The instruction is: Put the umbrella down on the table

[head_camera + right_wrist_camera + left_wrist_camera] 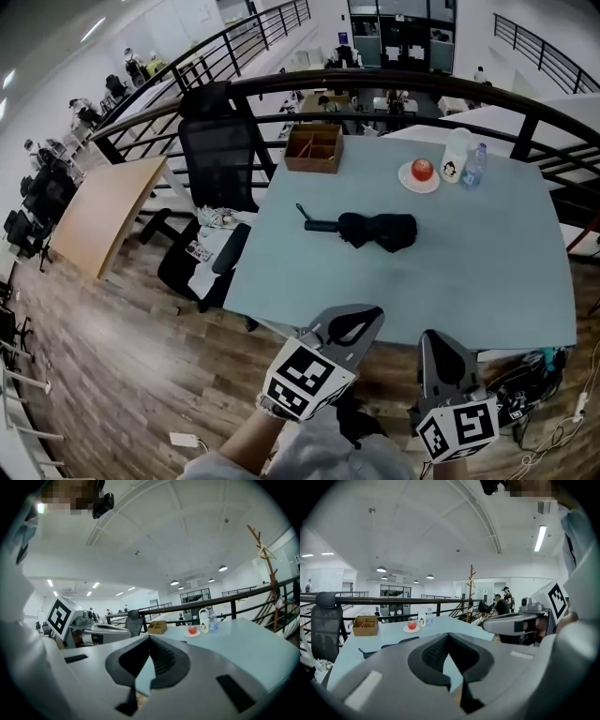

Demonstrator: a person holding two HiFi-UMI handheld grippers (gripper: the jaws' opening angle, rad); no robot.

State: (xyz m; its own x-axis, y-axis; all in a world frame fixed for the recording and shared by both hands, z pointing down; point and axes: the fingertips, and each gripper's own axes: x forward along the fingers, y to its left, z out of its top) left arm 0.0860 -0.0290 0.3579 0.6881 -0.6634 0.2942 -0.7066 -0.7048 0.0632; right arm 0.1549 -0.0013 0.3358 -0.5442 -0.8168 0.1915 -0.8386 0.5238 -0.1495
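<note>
A black folded umbrella (370, 229) lies on the pale blue table (469, 281) near its middle, handle pointing left. Both grippers hover over the table's front edge, well short of the umbrella and apart from it. My left gripper (364, 313) is shut with nothing in it, and so is my right gripper (432, 340) beside it. In the left gripper view the closed left gripper (449, 634) hides most of the umbrella (401, 642), which shows as a dark strip on the table beyond. In the right gripper view the right gripper (150, 637) is closed and empty; the umbrella is hidden there.
At the table's far side stand a wooden box (315, 148), a plate with a red apple (421, 172), a white bottle (455, 156) and a small water bottle (474, 166). A black office chair (217, 178) stands at the table's left. A dark railing (394, 84) runs behind.
</note>
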